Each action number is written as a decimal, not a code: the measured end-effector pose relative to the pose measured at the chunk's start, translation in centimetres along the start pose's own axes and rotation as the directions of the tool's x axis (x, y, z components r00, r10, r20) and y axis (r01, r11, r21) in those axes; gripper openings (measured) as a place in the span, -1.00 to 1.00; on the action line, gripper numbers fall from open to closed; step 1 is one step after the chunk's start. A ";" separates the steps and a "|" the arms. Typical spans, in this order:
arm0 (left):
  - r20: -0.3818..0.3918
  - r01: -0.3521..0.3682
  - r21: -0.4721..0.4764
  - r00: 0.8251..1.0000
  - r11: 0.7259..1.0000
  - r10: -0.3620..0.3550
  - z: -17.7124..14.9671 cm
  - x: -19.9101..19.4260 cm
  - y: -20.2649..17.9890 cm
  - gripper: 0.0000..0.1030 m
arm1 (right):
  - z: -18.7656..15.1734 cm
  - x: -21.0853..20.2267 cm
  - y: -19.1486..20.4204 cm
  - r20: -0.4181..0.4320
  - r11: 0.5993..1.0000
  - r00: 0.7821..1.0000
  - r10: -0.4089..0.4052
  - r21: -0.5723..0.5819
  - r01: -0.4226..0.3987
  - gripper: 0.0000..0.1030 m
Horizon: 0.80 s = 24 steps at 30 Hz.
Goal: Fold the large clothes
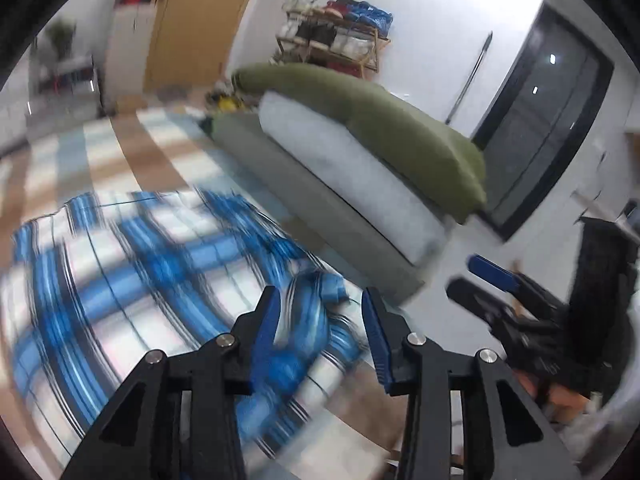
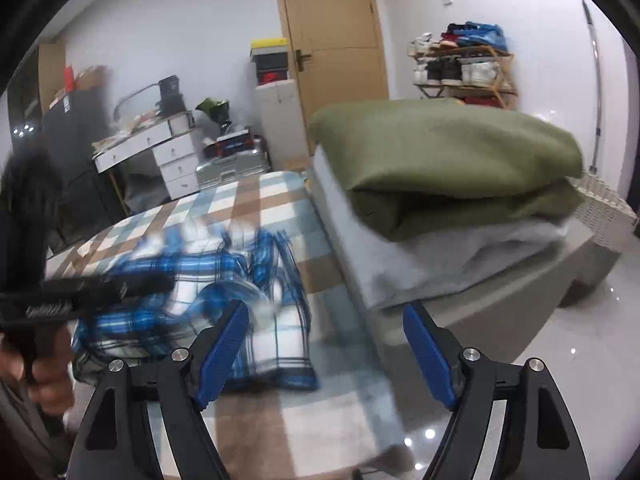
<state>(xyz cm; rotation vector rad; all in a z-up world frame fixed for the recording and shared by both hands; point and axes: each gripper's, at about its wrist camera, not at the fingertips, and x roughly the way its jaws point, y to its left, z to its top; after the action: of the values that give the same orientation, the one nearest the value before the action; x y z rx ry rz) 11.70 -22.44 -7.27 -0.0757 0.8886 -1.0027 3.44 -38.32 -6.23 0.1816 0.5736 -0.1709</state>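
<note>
Both angled downward over the checked bed cover (image 2: 256, 208): left gripper (image 1: 320, 320) with jaws parted and empty, right gripper (image 2: 324, 344) spread wide, nothing between its pads. Blue plaid shirt (image 2: 192, 296) lying rumpled and blurred near the cover's front edge, beside the grey mattress (image 2: 440, 264) carrying a folded green blanket (image 2: 448, 152).

A blue, white and black plaid shirt (image 1: 132, 264) lies on the checked bed cover, motion-blurred in both views. In the left wrist view it spreads fairly flat, ahead and left of the fingers (image 1: 264, 328), with a bunched fold just past their tips. In the right wrist view it looks rumpled, ahead and left of those fingers (image 2: 224, 356).
</note>
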 end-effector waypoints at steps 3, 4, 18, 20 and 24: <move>0.058 0.023 -0.033 0.998 0.999 -0.021 -1.4 -4.0 0.6 -0.05 | 0.4 0.6 0.2 -0.009 0.995 0.996 0.092 0.023 -0.092 0.54; 0.108 -0.009 -0.035 0.994 0.999 0.013 -1.9 -5.8 0.8 0.20 | 0.4 1.2 0.5 -0.024 0.990 0.991 0.134 0.036 -0.133 0.54; 0.114 -0.432 0.072 0.899 0.899 0.423 -6.0 -3.8 -0.1 0.28 | 0.8 12.8 3.7 -0.235 0.818 0.877 0.418 0.518 -0.251 -0.61; 0.104 -0.440 0.114 0.897 0.891 0.430 -6.5 -3.7 -0.5 0.28 | 1.8 10.1 3.7 -0.106 0.799 0.878 0.466 0.477 -0.366 -0.92; 0.149 -0.364 0.108 0.926 0.925 0.347 -7.0 -7.5 -1.5 0.28 | 1.3 4.1 2.9 0.055 0.857 0.900 0.432 0.287 -0.429 -0.95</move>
<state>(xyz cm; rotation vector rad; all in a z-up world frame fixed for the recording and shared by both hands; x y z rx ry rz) 4.20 -15.34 -6.63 0.1321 0.6845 -0.7040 8.09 -36.20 -7.08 0.5958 0.5032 0.1858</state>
